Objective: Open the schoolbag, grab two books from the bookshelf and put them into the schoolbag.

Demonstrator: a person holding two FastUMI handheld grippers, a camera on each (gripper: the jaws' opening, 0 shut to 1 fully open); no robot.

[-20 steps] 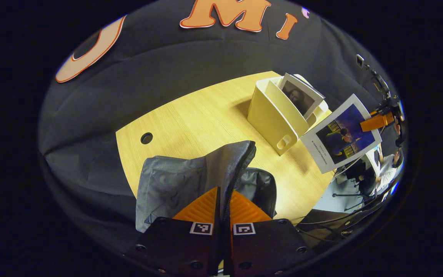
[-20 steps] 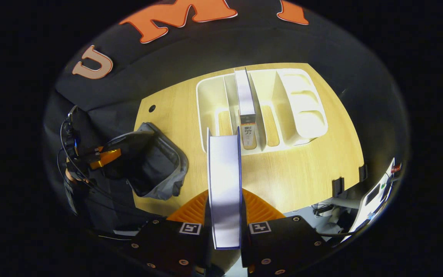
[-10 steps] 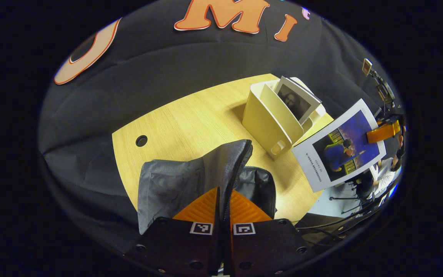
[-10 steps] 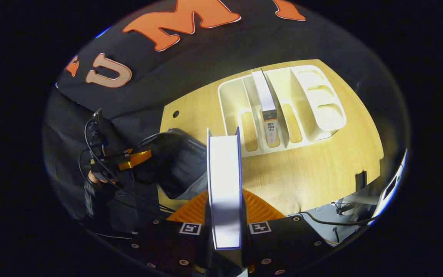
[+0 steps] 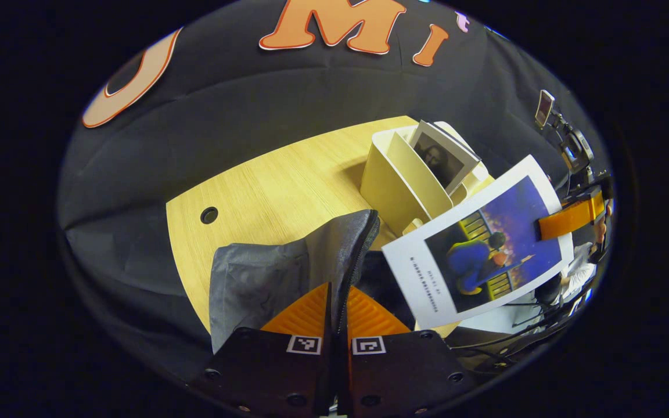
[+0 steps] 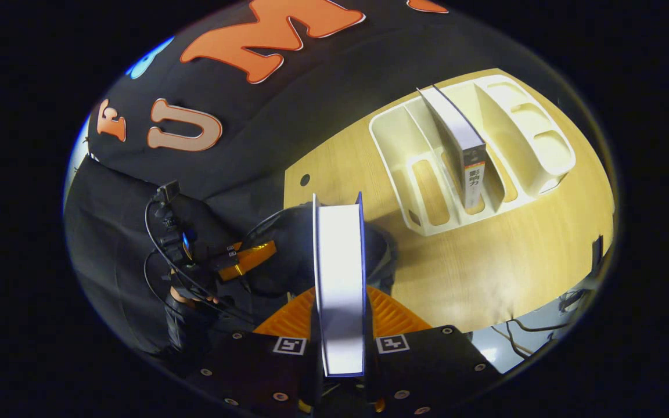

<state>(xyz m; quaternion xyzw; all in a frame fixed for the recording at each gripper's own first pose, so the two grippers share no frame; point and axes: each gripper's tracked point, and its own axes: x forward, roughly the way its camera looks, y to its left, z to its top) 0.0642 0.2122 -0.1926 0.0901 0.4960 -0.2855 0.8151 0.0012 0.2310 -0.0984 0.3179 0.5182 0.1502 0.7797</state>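
At the bottom of the left gripper view, my left gripper [image 5: 337, 302] is shut on the zip edge of the grey schoolbag [image 5: 265, 278] and holds its flap up. A blue-covered book [image 5: 479, 244] hangs tilted over the bag's open mouth, with my right gripper [image 5: 569, 212] shut on its far edge. In the right gripper view the same book [image 6: 340, 273] shows its white page edge between my right gripper's [image 6: 340, 307] fingers, above the dark bag opening [image 6: 294, 244]. The left gripper [image 6: 247, 258] is beside it. The cream bookshelf [image 5: 395, 186] holds a second book [image 5: 439, 159].
The wooden table [image 5: 276, 186] has a round cable hole [image 5: 209, 215] at its left. The bookshelf [image 6: 404, 133] stands at its far right with an upright book [image 6: 456, 130]. A hand [image 6: 186, 296] with cables holds the left gripper. A stand with a phone [image 5: 543, 107] is beyond the table.
My right gripper has carried the blue book left from beside the bookshelf to over the bag's mouth. The left gripper keeps its hold on the bag's edge.
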